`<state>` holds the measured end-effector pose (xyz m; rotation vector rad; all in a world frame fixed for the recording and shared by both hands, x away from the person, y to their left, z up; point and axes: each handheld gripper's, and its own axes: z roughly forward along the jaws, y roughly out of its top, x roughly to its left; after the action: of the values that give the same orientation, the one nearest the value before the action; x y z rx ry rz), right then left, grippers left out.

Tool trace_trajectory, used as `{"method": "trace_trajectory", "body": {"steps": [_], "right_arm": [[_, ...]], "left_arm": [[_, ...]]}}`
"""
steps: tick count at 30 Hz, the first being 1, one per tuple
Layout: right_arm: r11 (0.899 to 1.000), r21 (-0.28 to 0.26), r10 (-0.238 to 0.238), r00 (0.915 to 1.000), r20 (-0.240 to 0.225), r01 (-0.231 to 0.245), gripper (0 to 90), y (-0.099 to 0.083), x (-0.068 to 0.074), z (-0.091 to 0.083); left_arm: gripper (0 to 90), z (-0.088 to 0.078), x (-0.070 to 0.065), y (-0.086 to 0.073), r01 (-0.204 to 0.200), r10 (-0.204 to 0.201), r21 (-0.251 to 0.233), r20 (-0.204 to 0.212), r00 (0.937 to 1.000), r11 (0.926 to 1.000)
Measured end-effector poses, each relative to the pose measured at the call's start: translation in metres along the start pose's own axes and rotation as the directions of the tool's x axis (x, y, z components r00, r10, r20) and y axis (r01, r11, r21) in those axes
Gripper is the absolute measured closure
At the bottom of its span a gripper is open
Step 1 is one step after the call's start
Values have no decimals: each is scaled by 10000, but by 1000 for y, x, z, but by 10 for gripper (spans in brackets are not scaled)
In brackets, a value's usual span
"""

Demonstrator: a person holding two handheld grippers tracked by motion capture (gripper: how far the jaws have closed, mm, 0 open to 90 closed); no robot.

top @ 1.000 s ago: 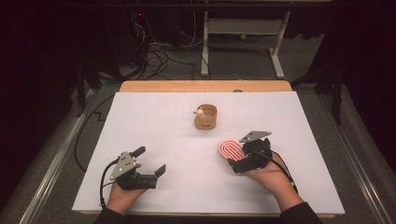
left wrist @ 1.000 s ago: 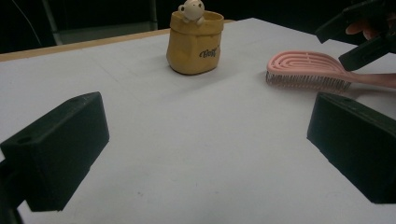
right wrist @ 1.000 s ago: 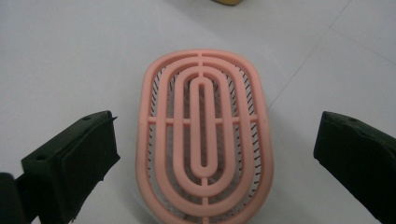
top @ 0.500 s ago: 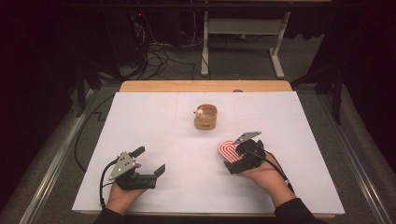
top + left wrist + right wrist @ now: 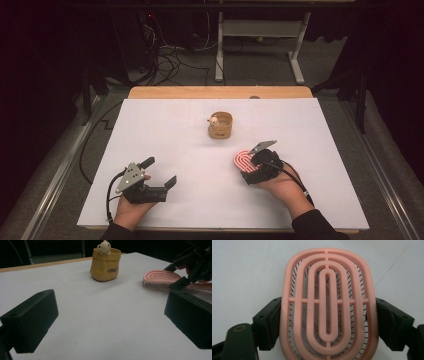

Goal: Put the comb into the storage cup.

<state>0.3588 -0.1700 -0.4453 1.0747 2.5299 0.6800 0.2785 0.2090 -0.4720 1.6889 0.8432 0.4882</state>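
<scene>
the right gripper (image 5: 325,322) jaws have just been closing and now pinch the pink oval slotted plastic hairbrush (image 5: 327,302) flat on the white table (image 5: 165,135), ready to lift; the left gripper (image 5: 161,172) rests spread.

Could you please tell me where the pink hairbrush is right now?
In the high view the pink hairbrush lies on the white table at right, between the right gripper jaws, nearer than the yellow pouch.

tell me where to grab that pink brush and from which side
Grip the pink brush across its two long edges, near the middle, coming in from its rounded end nearest the person. It lies flat, bristles down, so only the narrow width fits between the jaws. The right gripper already straddles it there, its jaws just closing.
</scene>
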Motion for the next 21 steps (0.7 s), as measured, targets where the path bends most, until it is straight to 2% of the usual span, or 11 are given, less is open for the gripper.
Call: {"method": "trace_trajectory", "body": {"steps": [4, 12, 21], "right_arm": [[9999, 62, 97, 10000, -1, -97, 191, 0, 0, 0], [9999, -2, -115, 9998, 154, 115, 200, 1, 2, 1], [9999, -40, -142, 9998, 153, 142, 202, 1, 2, 1]], "left_arm": [[0, 0, 0, 0, 19, -19, -6, 10, 10000, 10000], [0, 0, 0, 0, 19, -19, -3, 4, 10000, 10000], [0, 0, 0, 0, -4, 4, -7, -35, 10000, 10000]]}}
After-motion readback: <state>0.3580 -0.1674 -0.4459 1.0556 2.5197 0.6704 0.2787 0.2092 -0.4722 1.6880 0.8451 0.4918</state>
